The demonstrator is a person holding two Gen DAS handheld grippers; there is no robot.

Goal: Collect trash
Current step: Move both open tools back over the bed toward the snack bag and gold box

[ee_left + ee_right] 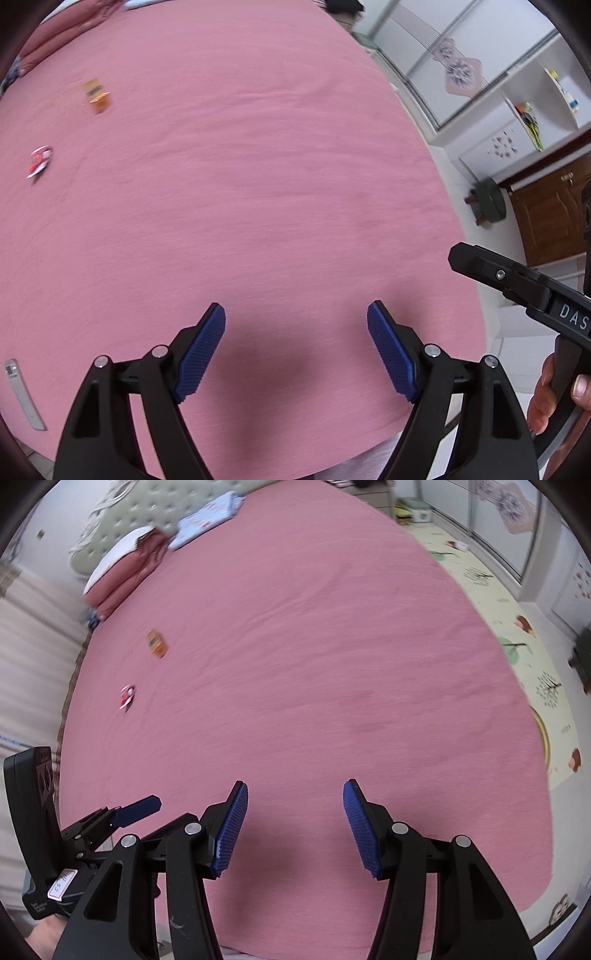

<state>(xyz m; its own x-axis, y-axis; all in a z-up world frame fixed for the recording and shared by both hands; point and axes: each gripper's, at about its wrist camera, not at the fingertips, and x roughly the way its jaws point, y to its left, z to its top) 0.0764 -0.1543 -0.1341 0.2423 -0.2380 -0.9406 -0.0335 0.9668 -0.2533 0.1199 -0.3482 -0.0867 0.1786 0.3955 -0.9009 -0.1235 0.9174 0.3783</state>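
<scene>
Trash: red wrapper (127, 697), orange packet (156, 644) on pink bedspread (314, 646) | ten o'clock, well apart from right gripper (295, 829) | both claws released, left gripper (296, 350) empty too

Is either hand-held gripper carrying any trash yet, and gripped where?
Nothing is held. The left hand-held gripper and right hand-held gripper are open and empty; the orange wrapper and red wrapper lie on the pink bedspread.
</scene>
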